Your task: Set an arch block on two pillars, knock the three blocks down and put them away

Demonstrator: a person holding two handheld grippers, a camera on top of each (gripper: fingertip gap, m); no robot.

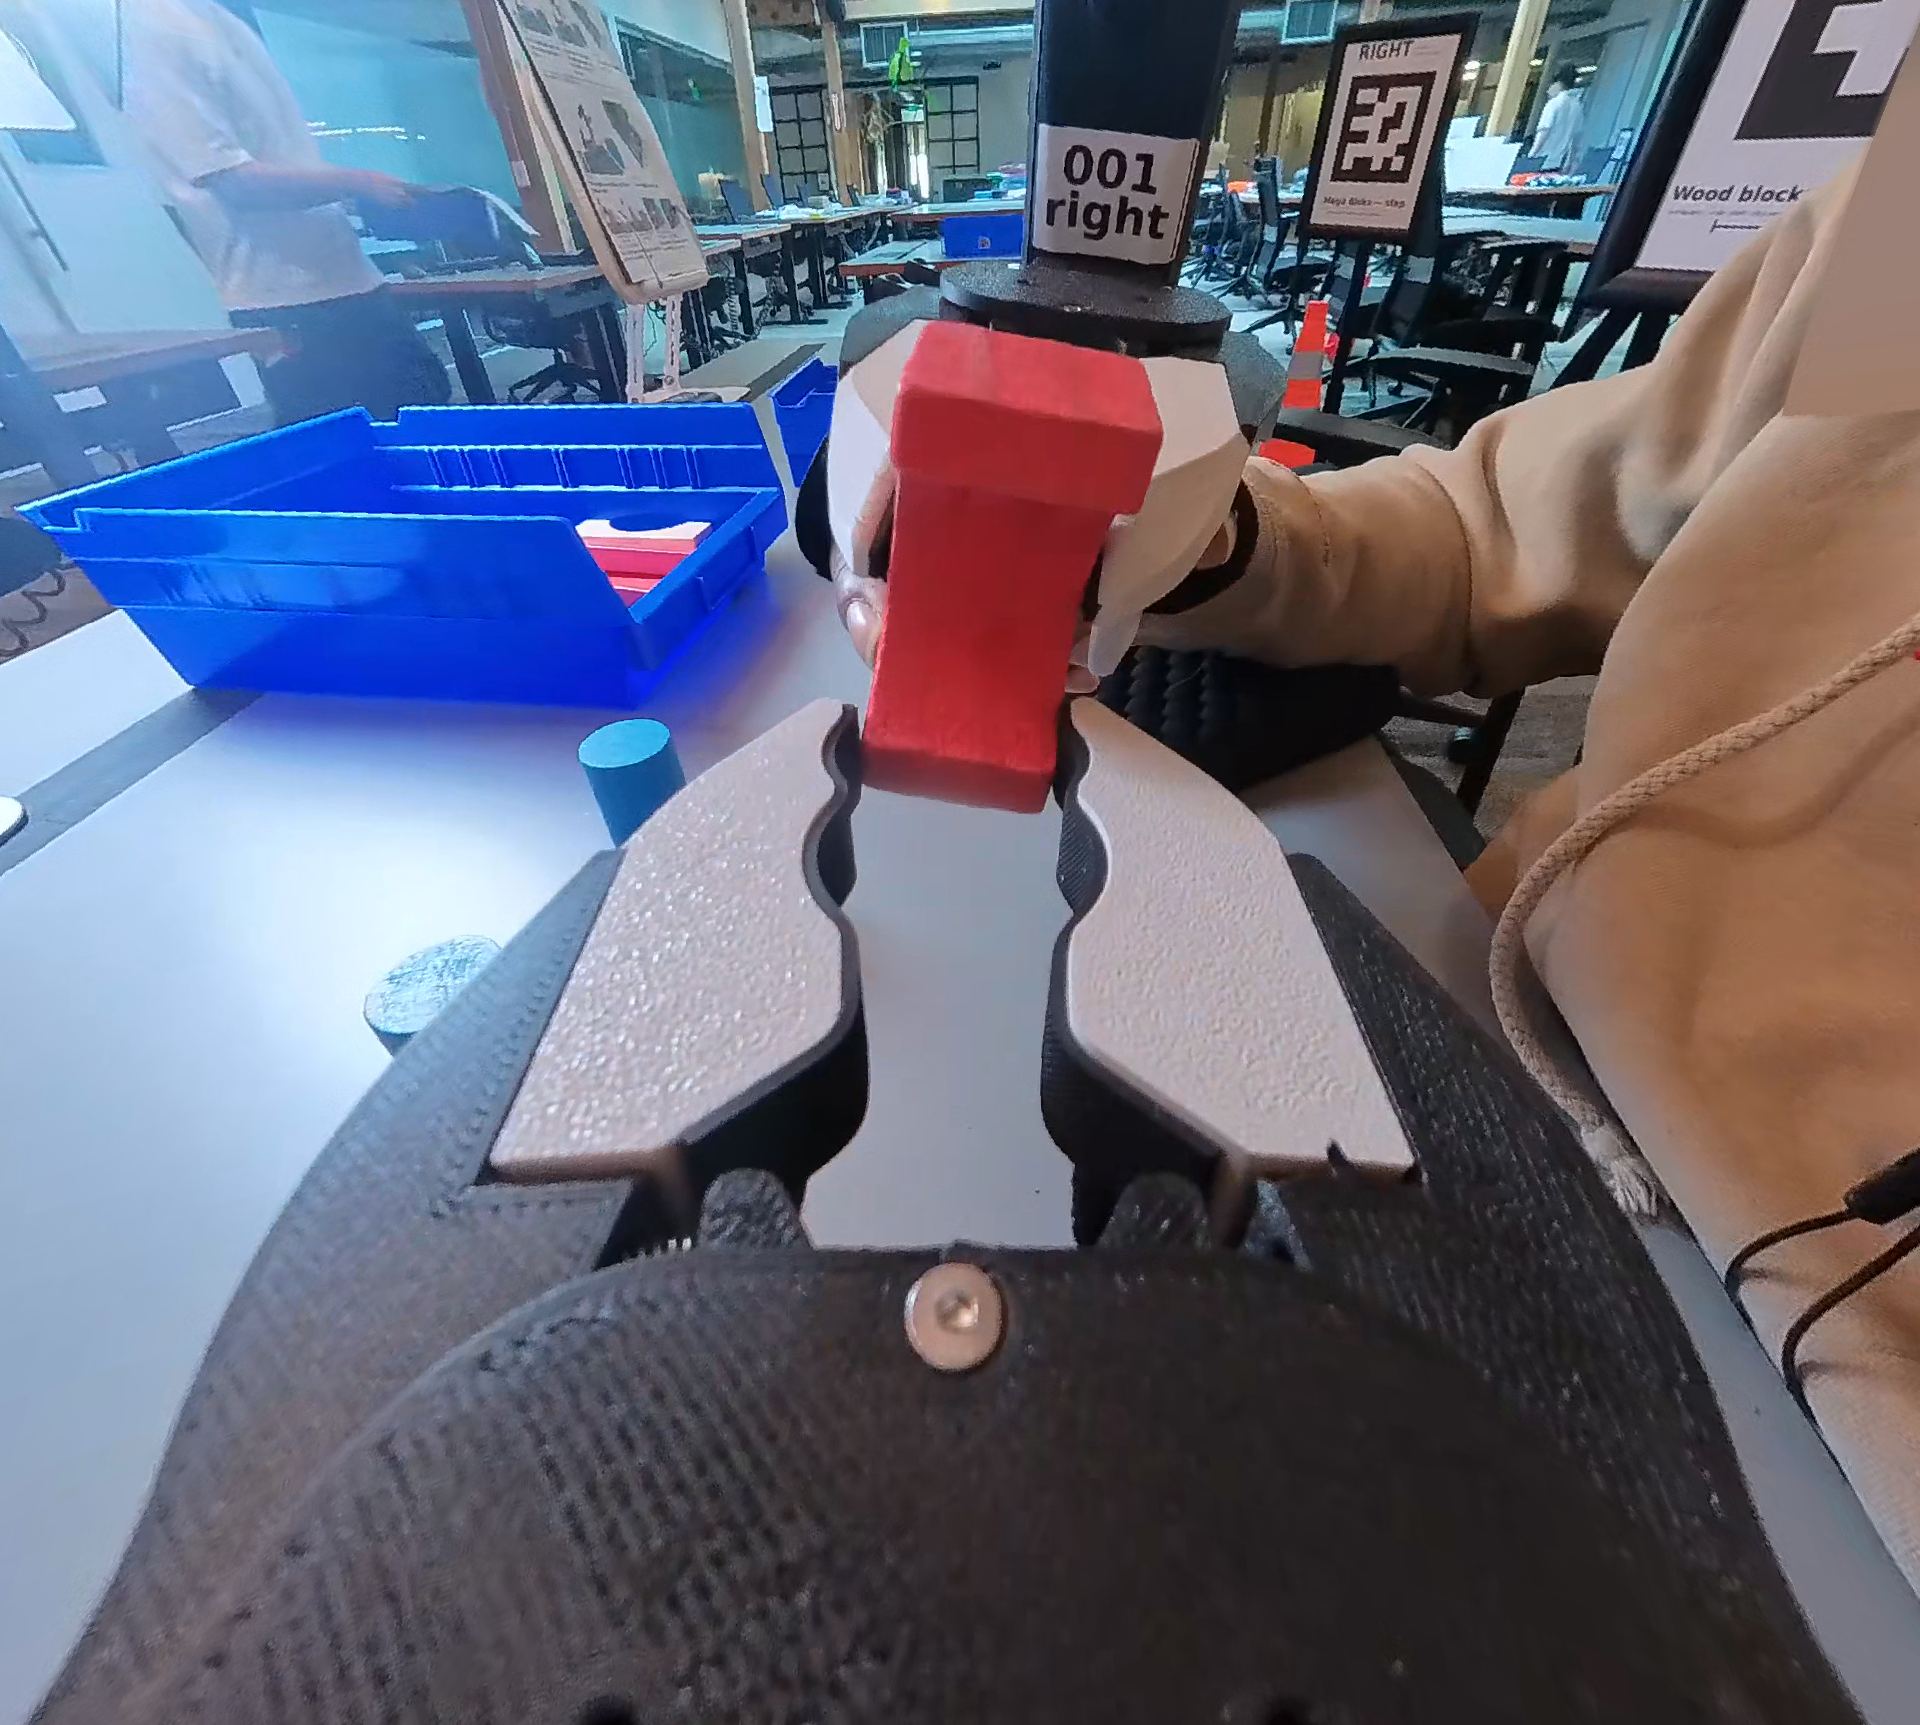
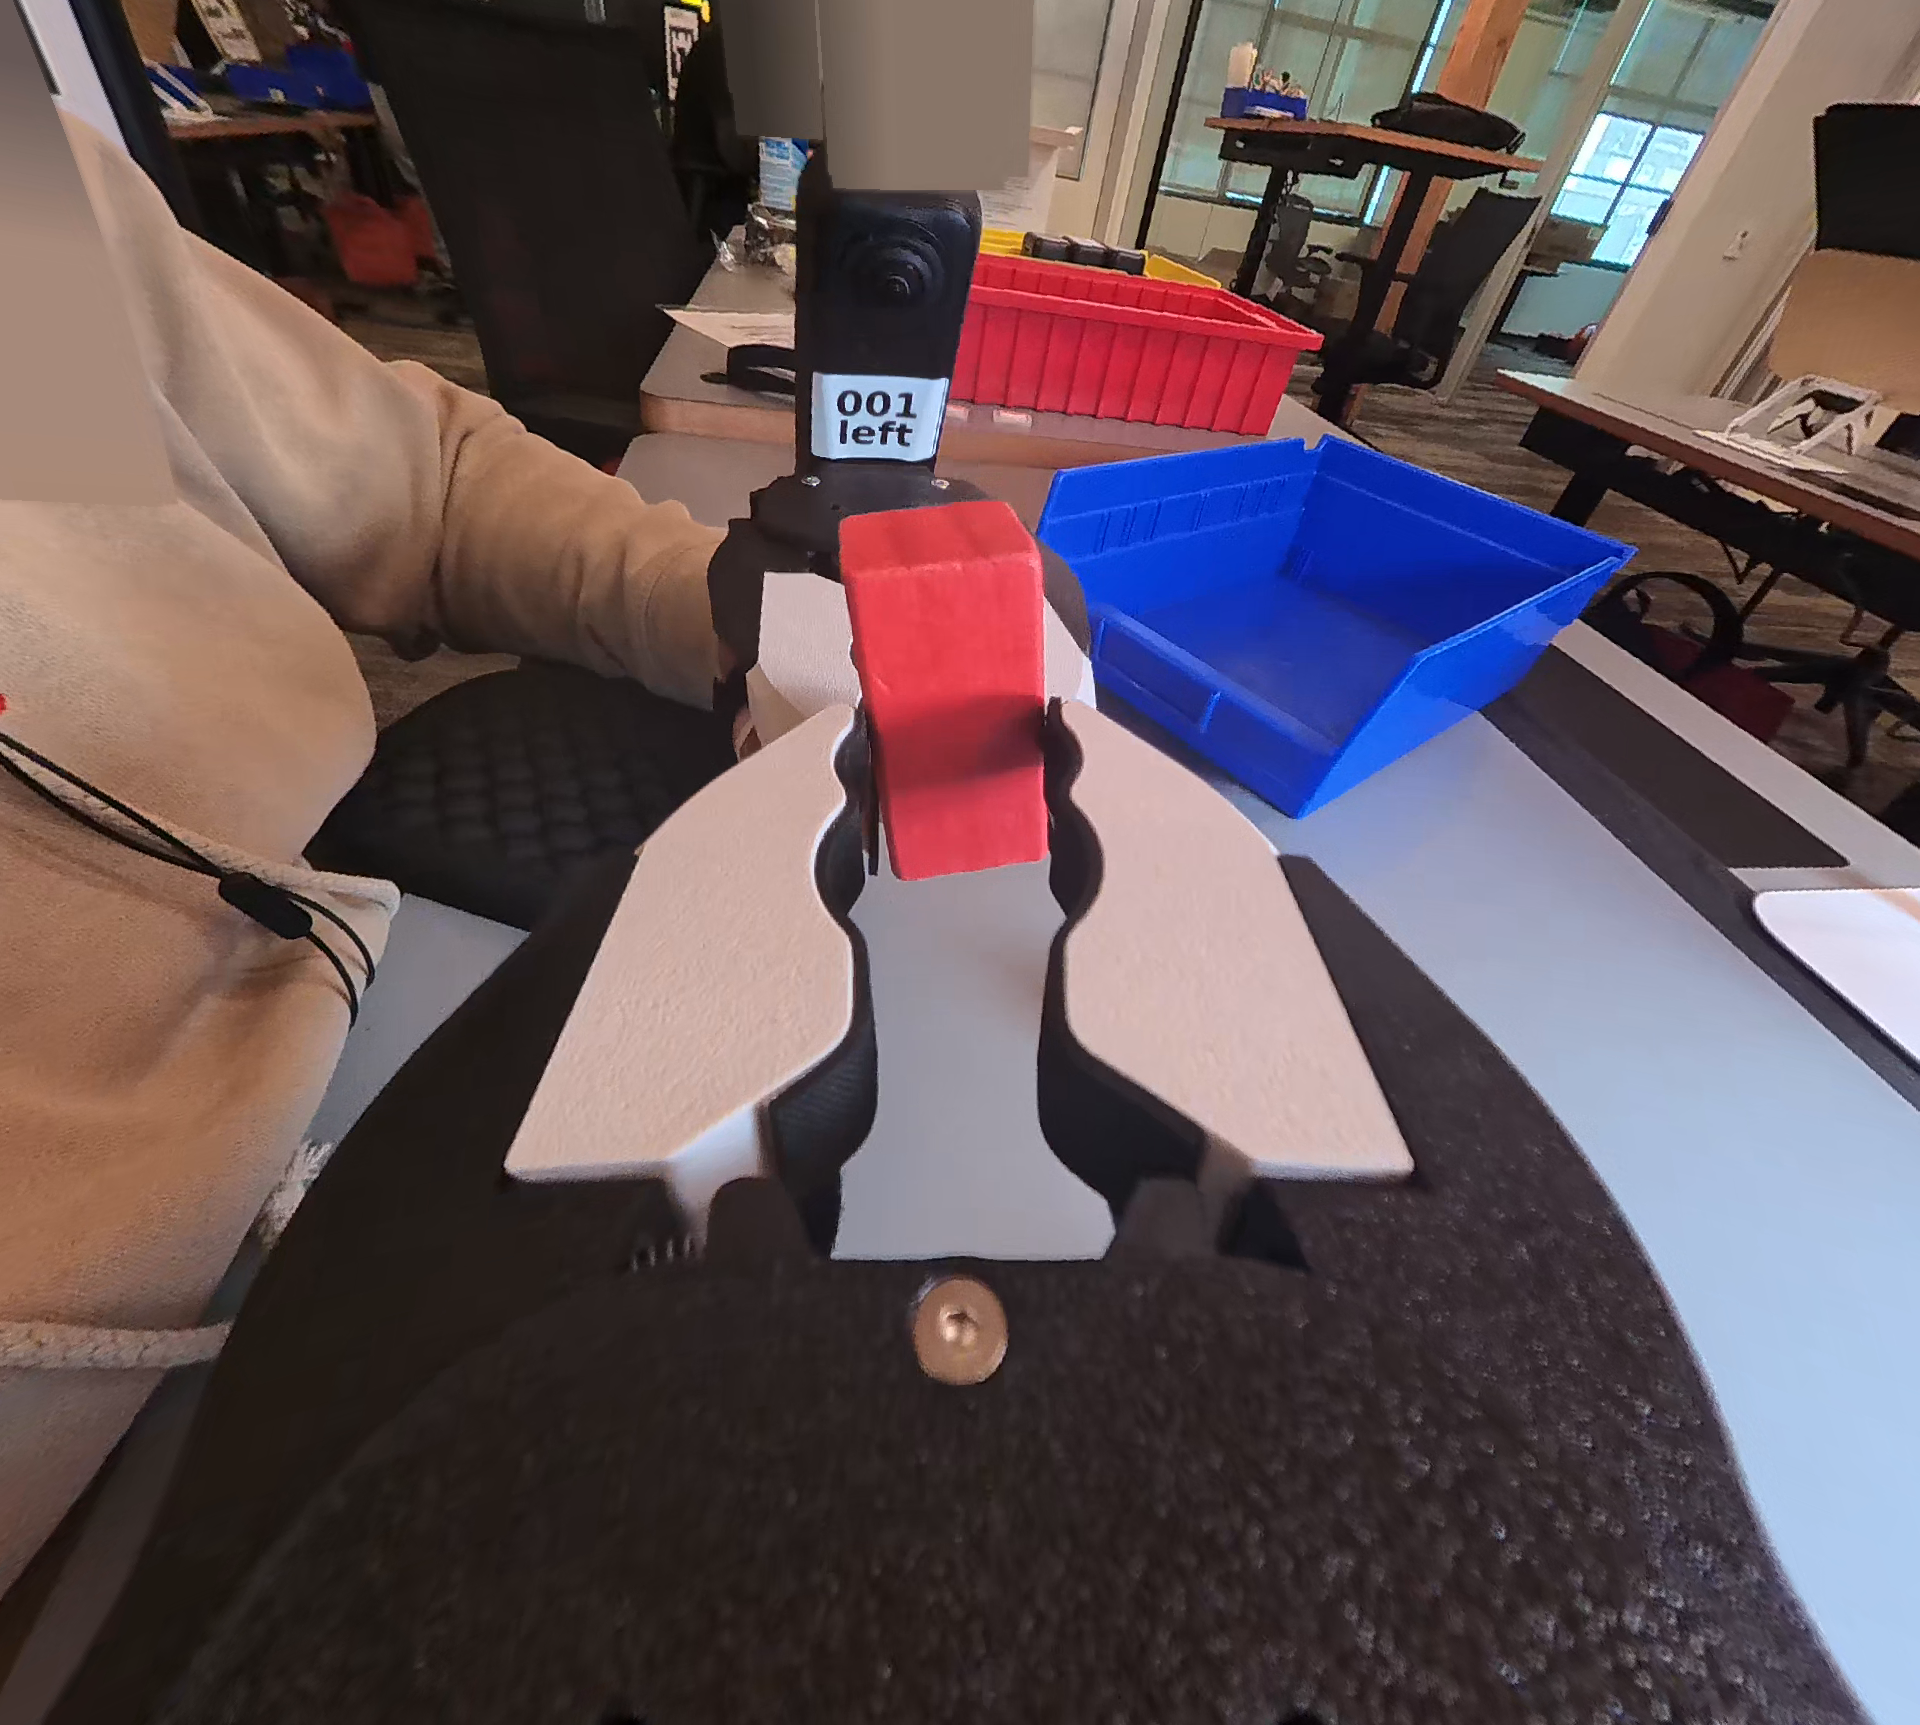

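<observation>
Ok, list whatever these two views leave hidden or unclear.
- Left wrist view: the blue bin's front wall hides most of the blocks inside.
- Left wrist view: a dark cylinder is partly hidden by the left gripper.
- Both views: the red arch block's opening is unseen.

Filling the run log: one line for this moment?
left gripper: shut on red arch block | right gripper: shut on same block | block off table | blue cylinders upright
</observation>
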